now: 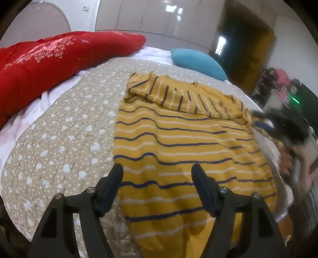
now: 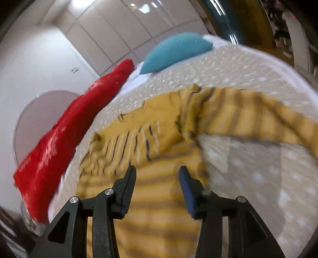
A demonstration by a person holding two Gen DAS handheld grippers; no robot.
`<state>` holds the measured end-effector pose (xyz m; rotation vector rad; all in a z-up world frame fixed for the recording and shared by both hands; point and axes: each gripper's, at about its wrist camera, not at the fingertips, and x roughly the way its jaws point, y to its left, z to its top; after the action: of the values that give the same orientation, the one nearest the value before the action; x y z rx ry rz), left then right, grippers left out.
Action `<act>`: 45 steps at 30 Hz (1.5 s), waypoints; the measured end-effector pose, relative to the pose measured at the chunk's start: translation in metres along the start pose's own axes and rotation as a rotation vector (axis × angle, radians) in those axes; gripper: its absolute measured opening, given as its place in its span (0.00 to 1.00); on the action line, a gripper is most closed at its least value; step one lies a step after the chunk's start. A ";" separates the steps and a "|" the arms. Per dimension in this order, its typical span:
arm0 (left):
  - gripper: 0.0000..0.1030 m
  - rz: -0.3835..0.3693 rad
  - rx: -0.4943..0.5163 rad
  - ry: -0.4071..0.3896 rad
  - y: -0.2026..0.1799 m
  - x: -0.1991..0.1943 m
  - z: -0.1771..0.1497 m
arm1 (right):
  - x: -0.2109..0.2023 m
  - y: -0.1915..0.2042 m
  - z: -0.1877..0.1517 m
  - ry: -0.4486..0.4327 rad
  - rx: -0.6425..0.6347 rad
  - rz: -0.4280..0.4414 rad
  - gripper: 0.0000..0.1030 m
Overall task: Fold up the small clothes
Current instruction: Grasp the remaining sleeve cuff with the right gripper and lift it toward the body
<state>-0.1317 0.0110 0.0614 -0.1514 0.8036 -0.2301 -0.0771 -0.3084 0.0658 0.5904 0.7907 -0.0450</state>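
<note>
A yellow sweater (image 1: pixel 178 139) with navy and white stripes lies spread on the beige dotted quilt (image 1: pixel 65 142). One sleeve (image 1: pixel 178 95) is folded across its upper body. My left gripper (image 1: pixel 157 168) is open and empty, just above the sweater's lower left part. My right gripper (image 2: pixel 157 170) is open and empty over the sweater (image 2: pixel 159 198); the view is blurred by motion. The other sleeve (image 2: pixel 258 119) stretches out to the right on the quilt (image 2: pixel 258 178). The right gripper shows blurred at the sweater's right edge in the left wrist view (image 1: pixel 282 127).
A red folded duvet (image 1: pixel 49 59) lies along the bed's far left side, also in the right wrist view (image 2: pixel 59 142). A teal pillow (image 1: pixel 196 61) sits at the bed's far end, also in the right wrist view (image 2: pixel 174 51). White wardrobe doors (image 1: pixel 159 17) stand behind.
</note>
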 end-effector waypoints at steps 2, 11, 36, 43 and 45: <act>0.69 -0.004 -0.006 0.007 0.002 -0.001 -0.002 | 0.038 0.001 0.016 0.040 0.020 -0.067 0.47; 0.69 0.003 -0.044 0.031 0.017 -0.004 -0.012 | 0.073 0.006 0.050 0.001 0.075 -0.113 0.06; 0.75 -0.024 0.048 0.063 -0.031 -0.001 -0.020 | -0.135 -0.133 -0.033 -0.072 -0.219 -0.659 0.66; 0.75 -0.005 0.039 0.061 -0.032 -0.008 -0.018 | -0.129 -0.148 -0.009 -0.062 -0.197 -0.608 0.16; 0.75 -0.012 0.028 0.074 -0.031 -0.004 -0.018 | -0.154 -0.167 0.019 -0.152 -0.029 -0.490 0.17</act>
<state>-0.1525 -0.0189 0.0586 -0.1219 0.8731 -0.2589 -0.2166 -0.4853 0.1007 0.3493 0.7711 -0.5215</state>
